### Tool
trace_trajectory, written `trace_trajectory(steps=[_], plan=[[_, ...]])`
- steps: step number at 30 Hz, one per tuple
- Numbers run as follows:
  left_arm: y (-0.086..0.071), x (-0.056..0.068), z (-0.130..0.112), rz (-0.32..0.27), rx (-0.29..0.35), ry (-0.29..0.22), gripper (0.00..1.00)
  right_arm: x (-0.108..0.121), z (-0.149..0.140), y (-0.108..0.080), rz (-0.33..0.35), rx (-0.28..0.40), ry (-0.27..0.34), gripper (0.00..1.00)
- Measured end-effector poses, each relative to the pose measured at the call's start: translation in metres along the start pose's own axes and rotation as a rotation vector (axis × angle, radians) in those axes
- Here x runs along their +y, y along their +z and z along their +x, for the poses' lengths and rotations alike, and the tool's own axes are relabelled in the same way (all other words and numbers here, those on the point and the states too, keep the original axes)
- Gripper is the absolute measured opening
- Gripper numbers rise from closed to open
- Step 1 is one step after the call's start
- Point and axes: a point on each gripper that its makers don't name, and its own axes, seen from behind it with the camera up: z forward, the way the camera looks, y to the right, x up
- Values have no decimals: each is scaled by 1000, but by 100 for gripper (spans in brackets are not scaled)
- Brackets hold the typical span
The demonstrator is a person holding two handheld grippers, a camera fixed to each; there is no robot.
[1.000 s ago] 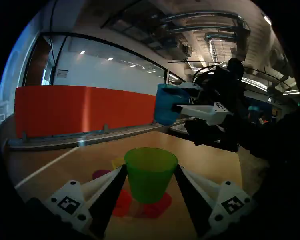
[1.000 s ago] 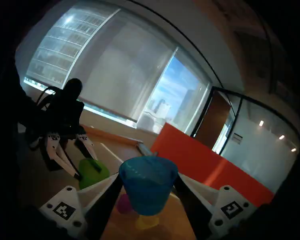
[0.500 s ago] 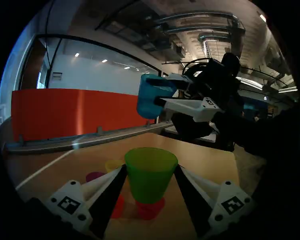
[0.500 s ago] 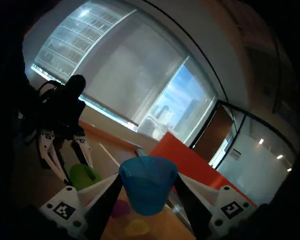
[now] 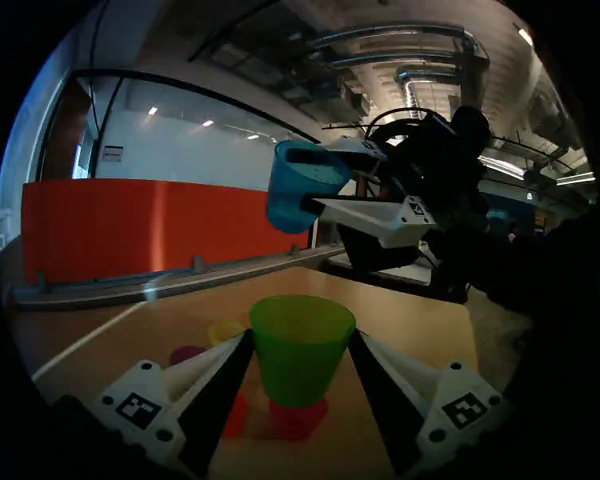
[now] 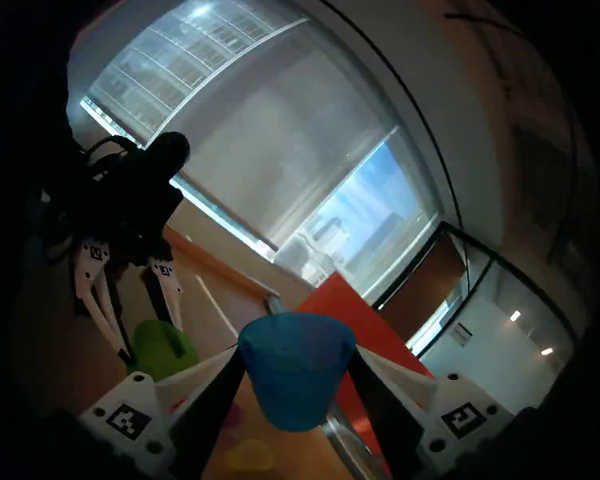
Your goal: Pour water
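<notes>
Blue cup (image 5: 300,186) has tipped further, upper centre, clamped in right gripper (image 6: 297,356); left gripper (image 5: 302,340) clamps green cup (image 5: 302,360) low centre. Likely light, stiff, slick plastic: mid-wall hold suits.

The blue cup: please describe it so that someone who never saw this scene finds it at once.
Start from the orange wall panel behind the wooden table. In front of its right end, the right gripper holds the blue cup in the air between its fingers, tilted. It alone is blue, and it hangs higher than the green cup.
</notes>
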Motion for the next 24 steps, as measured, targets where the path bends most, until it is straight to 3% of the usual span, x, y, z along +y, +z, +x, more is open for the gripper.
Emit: trace_trajectory(steps=[24], plan=[[6,12,0,-30,-6,8,85,-3,2,7,17,-22,-183,90]])
